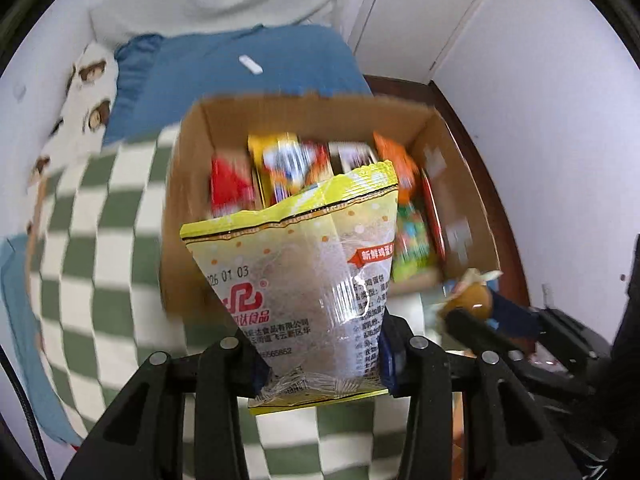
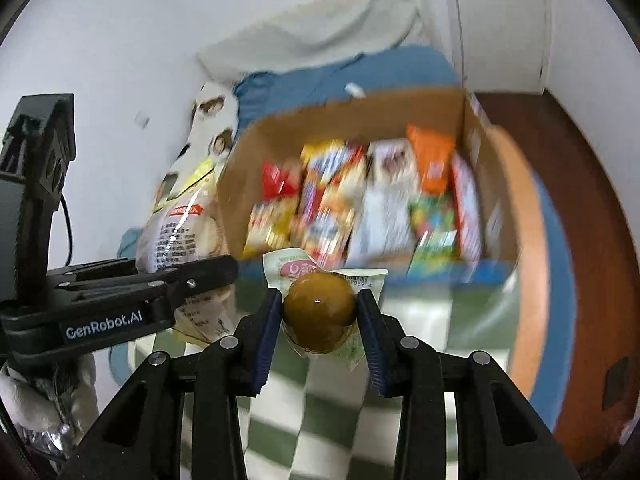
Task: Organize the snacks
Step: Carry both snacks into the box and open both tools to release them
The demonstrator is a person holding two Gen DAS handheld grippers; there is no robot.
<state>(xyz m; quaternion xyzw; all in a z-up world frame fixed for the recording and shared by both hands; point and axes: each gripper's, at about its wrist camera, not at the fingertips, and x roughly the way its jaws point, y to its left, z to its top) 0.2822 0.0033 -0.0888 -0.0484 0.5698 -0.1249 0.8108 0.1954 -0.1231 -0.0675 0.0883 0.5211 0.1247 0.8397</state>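
Note:
My left gripper (image 1: 320, 364) is shut on a yellow and clear snack bag (image 1: 304, 280) held upright just before the near wall of a cardboard box (image 1: 188, 216). The box holds several colourful snack packets (image 1: 280, 168). My right gripper (image 2: 320, 312) is shut on a brown packaged egg (image 2: 318, 306) in a clear wrapper, just short of the box (image 2: 500, 184) and its snack packets (image 2: 360, 200). The left gripper with its bag (image 2: 176, 232) shows at the left of the right wrist view. The right gripper with the egg (image 1: 472, 296) shows at the lower right of the left wrist view.
The box stands on a bed with a green and white checked blanket (image 1: 100, 240). A blue quilt (image 1: 240, 76) and a bear-print pillow (image 1: 80, 100) lie behind it. A brown wooden bed frame (image 2: 580, 220) runs on the right, with a white wall and door (image 1: 420, 12) beyond.

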